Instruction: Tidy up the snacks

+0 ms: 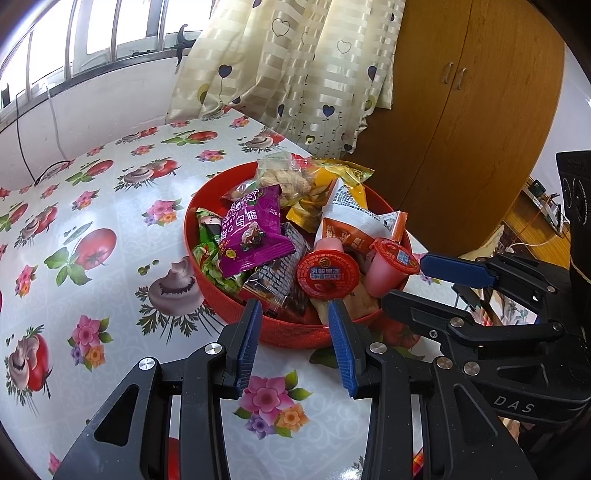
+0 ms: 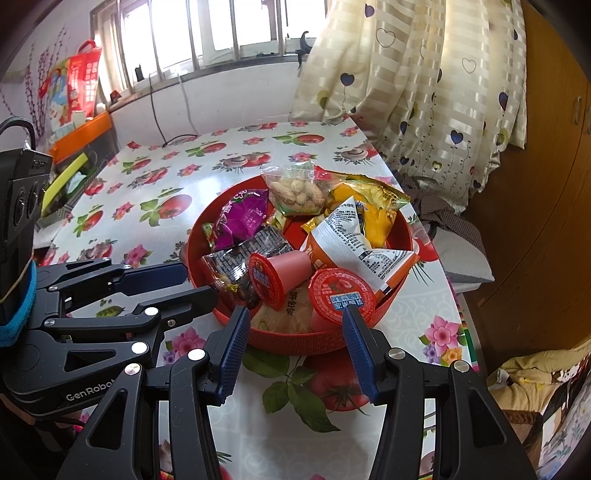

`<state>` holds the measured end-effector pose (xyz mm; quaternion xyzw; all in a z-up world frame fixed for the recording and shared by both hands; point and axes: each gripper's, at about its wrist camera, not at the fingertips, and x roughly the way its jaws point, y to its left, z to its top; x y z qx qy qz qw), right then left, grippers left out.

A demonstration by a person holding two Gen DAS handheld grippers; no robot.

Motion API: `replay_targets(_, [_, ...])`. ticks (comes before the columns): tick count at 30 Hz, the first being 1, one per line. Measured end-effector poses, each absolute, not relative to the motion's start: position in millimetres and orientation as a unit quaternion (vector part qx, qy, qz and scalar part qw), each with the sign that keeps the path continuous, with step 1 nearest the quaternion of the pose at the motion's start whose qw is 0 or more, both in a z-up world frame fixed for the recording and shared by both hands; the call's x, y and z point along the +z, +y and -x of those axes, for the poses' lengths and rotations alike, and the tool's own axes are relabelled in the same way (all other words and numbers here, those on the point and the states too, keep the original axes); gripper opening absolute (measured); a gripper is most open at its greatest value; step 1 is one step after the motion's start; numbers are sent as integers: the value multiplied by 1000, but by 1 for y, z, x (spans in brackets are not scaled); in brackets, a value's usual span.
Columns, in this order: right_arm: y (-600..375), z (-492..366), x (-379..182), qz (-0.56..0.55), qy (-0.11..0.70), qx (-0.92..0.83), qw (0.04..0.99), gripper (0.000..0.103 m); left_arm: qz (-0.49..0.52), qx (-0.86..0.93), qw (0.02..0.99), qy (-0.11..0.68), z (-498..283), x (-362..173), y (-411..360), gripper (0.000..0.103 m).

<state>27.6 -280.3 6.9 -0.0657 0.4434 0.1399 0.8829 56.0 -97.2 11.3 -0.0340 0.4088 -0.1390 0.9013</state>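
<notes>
One red round tray (image 1: 207, 291) on the floral tablecloth (image 1: 92, 221), near the table's right edge, w/ all snacks piled inside. Count as visible: 2 jelly cups w/ red foil lids, near side of tray, one on its side (image 2: 280, 277), the other lid-up (image 2: 341, 291) just right of it; 1 purple pkt (image 1: 251, 232) left-centre; 1 green pkt (image 1: 210, 266) under/left of the purple; 1 dark clear-window pkt (image 2: 243, 258) near-left, touching the tipped cup; 1 clear bag of peanuts (image 2: 295, 192) at far rim; 1 white/orange pkt (image 2: 354, 236) right-centre, lying over the upright cup's far edge; yellow pkts (image 2: 373, 206) far-right, looks like 2 but overlap, can't confirm; 1 pale pkt (image 2: 284, 314) under the cups, mostly hidden. Left gripper (image 1: 295, 314) sits at tray's near rim, jaws part open, nothing between the pads, tips over the rim but contact w/ rim can't tell. Right gripper (image 2: 295, 321) also at near rim, to the right of the left one, jaws wider, nothing held; its right finger (image 2: 360, 339) overlaps the upright cup's lid in the right wrist view, touching or not can't tell. Both grippers point down at the tray, side by side, close but apart. Off-tray: 1 curtain (image 2: 424, 92) w/ heart print far-right, 1 wood wardrobe (image 1: 480, 110) right, 1 barred window (image 2: 221, 29) far, 1 red bag (image 2: 79, 81) far-left on a shelf.
</notes>
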Motion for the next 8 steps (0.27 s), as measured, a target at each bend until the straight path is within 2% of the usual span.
replay_targets(8, [-284, -29, 6, 64, 442, 141, 884, 49, 34, -141, 906, 398, -53, 15, -98, 38])
